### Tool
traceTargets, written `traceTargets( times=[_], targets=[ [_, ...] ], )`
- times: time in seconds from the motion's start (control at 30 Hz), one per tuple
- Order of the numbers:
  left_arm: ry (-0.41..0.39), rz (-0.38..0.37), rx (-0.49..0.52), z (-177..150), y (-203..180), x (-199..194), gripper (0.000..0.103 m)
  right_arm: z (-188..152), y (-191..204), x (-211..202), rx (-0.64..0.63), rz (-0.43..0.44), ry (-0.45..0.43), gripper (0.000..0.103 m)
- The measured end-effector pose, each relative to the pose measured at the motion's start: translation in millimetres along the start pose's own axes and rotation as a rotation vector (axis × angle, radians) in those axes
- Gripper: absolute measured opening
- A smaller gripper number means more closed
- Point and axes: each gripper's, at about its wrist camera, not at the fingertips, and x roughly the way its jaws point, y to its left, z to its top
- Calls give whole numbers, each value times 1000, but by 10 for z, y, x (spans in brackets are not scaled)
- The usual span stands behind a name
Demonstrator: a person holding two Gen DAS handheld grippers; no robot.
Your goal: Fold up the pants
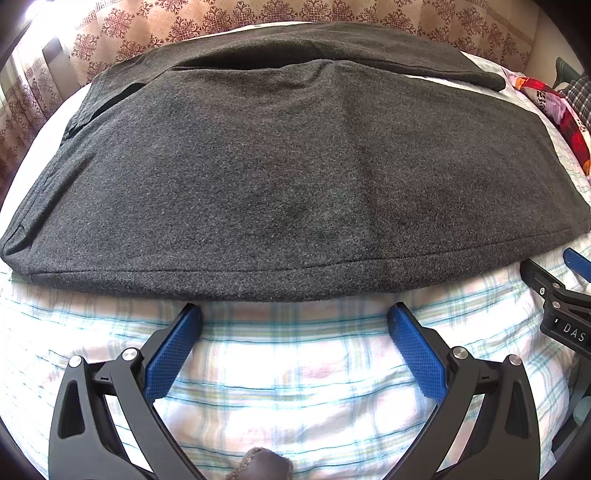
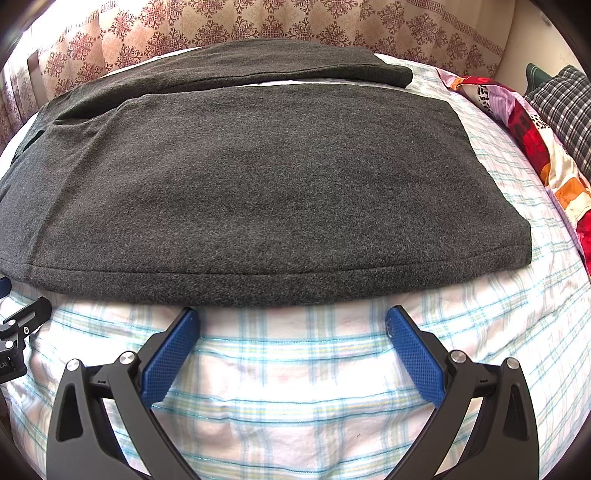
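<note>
Dark grey fleece pants [image 1: 280, 177] lie flat on a bed, one leg nearest me and the other leg [image 1: 295, 55] behind it; they also show in the right wrist view [image 2: 258, 177]. My left gripper [image 1: 295, 314] is open and empty, its blue pads just short of the near hem. My right gripper [image 2: 293, 315] is open and empty too, just short of the same hem, further right. The right gripper's body shows at the right edge of the left wrist view [image 1: 554, 302].
The bed has a pale plaid sheet [image 2: 295, 369]. A red, orange and pink patterned quilt [image 2: 535, 147] and a dark checked pillow [image 2: 565, 107] lie at the right. A patterned curtain [image 2: 258, 22] hangs behind the bed.
</note>
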Motion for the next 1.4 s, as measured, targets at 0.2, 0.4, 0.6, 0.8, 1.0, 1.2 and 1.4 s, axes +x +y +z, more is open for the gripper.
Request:
traceTargets(
  times=[0.2,0.4,0.6,0.8,1.0,1.2,1.4],
  targets=[
    [0,6,4,12,-17,19,101,-2,0,1,0,0,0,98],
    [-1,9,3,8,-27,16,101,-4,0,1,0,0,-1,98],
    [-4,9,3,6,-23,9,101,-5,3,2,0,-1,-1,98],
    [-11,12,1,-6,-36,-4,101,25,-22,14,-1,9,9,98],
    [-5,3,-1,-5,-18,-5,101,46,-31,11,6,23,21,98],
    [1,16,1,1,-36,-14,101,59,-27,11,-30,36,53,98],
    [-1,20,2,-11,-47,-19,101,56,-37,21,-34,34,49,98]
  ],
)
